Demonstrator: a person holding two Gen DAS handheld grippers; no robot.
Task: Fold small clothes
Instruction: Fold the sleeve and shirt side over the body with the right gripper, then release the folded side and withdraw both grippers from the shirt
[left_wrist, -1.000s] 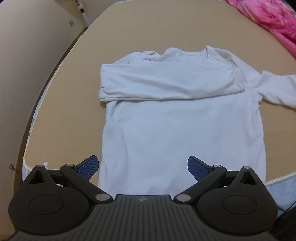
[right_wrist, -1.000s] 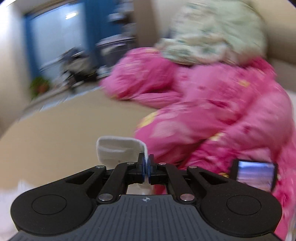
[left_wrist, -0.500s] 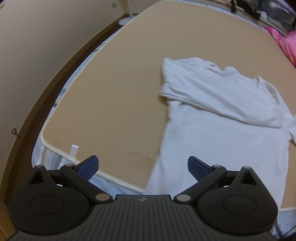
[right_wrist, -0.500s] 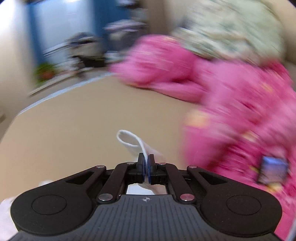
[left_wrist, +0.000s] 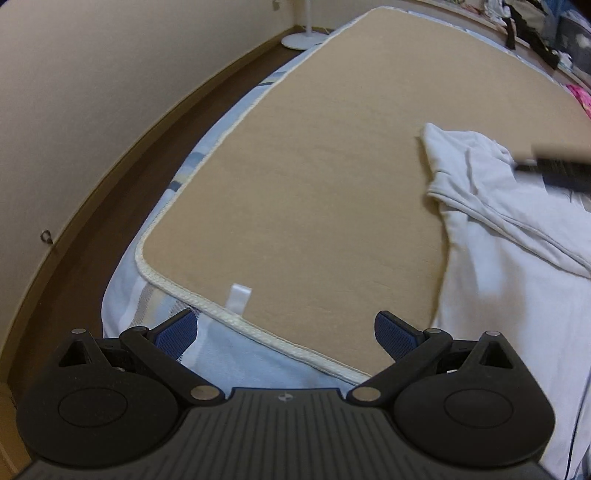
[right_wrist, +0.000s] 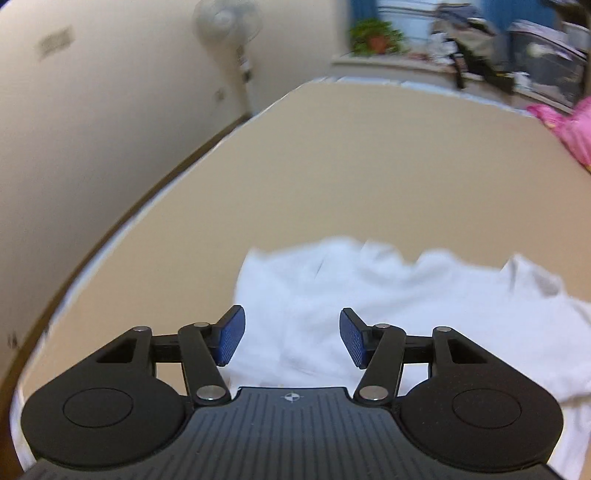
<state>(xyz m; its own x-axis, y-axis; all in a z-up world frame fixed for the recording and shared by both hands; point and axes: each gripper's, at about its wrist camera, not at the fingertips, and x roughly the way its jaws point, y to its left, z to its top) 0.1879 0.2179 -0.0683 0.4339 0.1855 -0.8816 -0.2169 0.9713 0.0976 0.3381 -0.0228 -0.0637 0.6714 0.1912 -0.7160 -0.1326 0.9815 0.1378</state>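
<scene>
Both sleeves now lie folded across the white shirt (right_wrist: 406, 314) on the tan mat (left_wrist: 314, 184), the right gripper (right_wrist: 291, 338) having just opened to drop its cuff, the left gripper (left_wrist: 284, 332) wide and empty beside the hem, body fold remaining.

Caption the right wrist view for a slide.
Right gripper, jaws just opened and empty, over the white shirt on the tan mat.
</scene>
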